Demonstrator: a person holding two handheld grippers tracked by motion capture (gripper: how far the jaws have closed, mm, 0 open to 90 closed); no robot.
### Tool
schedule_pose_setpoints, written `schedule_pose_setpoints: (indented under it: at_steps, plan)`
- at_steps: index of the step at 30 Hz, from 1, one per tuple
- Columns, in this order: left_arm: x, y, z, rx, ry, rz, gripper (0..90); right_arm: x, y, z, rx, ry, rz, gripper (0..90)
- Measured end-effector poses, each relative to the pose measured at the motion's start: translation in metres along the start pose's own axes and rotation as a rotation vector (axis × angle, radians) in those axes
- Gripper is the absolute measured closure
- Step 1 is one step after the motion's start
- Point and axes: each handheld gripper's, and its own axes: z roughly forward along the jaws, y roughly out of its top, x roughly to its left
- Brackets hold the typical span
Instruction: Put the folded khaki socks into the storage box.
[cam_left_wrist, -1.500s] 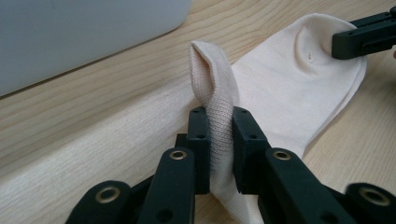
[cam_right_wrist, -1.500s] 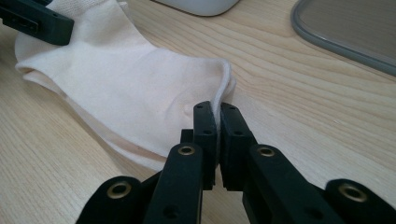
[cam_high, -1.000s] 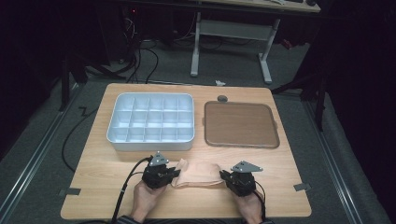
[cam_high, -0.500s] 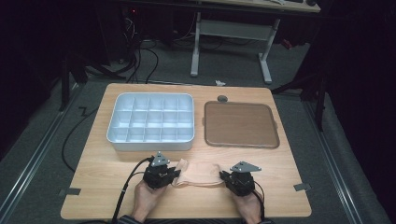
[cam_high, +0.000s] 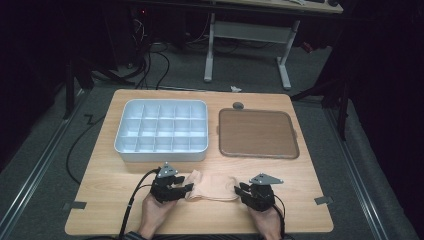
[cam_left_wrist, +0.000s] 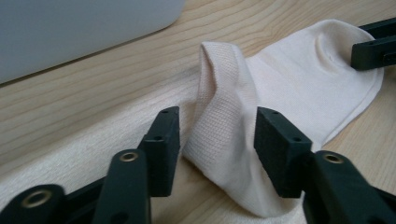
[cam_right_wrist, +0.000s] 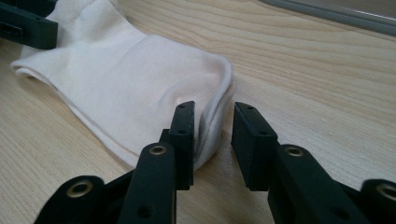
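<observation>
A: At the near edge of the wooden table (cam_high: 105, 165), we hold a gripper in each hand, one at either end of a pale cream sock (cam_high: 212, 186) lying flat on the wood between them.

B: Starting from the left, the left gripper (cam_high: 186, 188) lies at the sock's ribbed cuff end. Its jaws have just been opening, and in the left gripper view (cam_left_wrist: 217, 140) they stand apart with the raised fold of the cuff (cam_left_wrist: 219, 107) between them, the pads clear of the cloth on both sides.

A: Behind that gripper, on the left half of the table, sits the white compartment tray (cam_high: 162, 155). Its near wall shows as a pale blur at the top of the left gripper view (cam_left_wrist: 70, 28).

B: To the right of the tray, the brown tray (cam_high: 258, 132) lies flat, with a small dark knob (cam_high: 238, 105) just beyond its far edge.

A: At the sock's right end, the right gripper (cam_high: 239, 189) also has jaws that have just been opening. In the right gripper view (cam_right_wrist: 214, 140), the sock's rounded edge (cam_right_wrist: 219, 98) lies in the gap, close against the left jaw and apart from the right one, so nothing is clamped.

B: The sock (cam_right_wrist: 130, 88) rests on the table, released at both ends.
</observation>
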Motion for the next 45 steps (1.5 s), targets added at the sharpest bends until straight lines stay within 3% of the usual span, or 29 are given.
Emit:
schedule_pose_setpoints:
  at_steps: [1,2,4,9,12,17,28,39,45]
  plan:
    - [0.003,0.001,-0.004,0.015,0.007,0.044,47.1,-0.002,0.000,-0.003,-0.011,-0.003,0.006,67.4]
    - [0.003,0.001,-0.004,0.015,0.007,0.044,46.2,-0.002,0.000,-0.003,-0.011,-0.003,0.006,67.4]
    - [0.008,0.004,-0.010,0.035,0.012,0.106,45.2,-0.002,0.001,-0.006,-0.017,-0.009,0.018,66.5]
    - [0.011,0.014,-0.016,0.045,0.017,0.148,43.2,-0.002,0.006,-0.020,-0.066,-0.042,0.027,64.5]
    - [0.010,0.019,-0.016,0.049,0.018,0.149,43.3,0.001,0.011,-0.028,-0.087,-0.034,0.033,67.6]
    - [0.010,0.026,-0.014,0.055,0.024,0.155,43.4,0.019,0.016,-0.027,-0.111,0.001,-0.011,76.5]
    - [0.015,0.033,0.005,0.071,0.002,0.129,43.4,0.056,0.016,0.006,-0.051,0.079,-0.063,84.0]
    - [0.016,0.027,0.004,0.094,0.018,0.124,46.4,0.069,0.016,0.025,-0.027,0.094,-0.091,84.7]
    - [0.016,0.018,0.000,0.132,0.033,0.129,48.8,0.072,0.019,0.030,-0.026,0.092,-0.100,85.0]
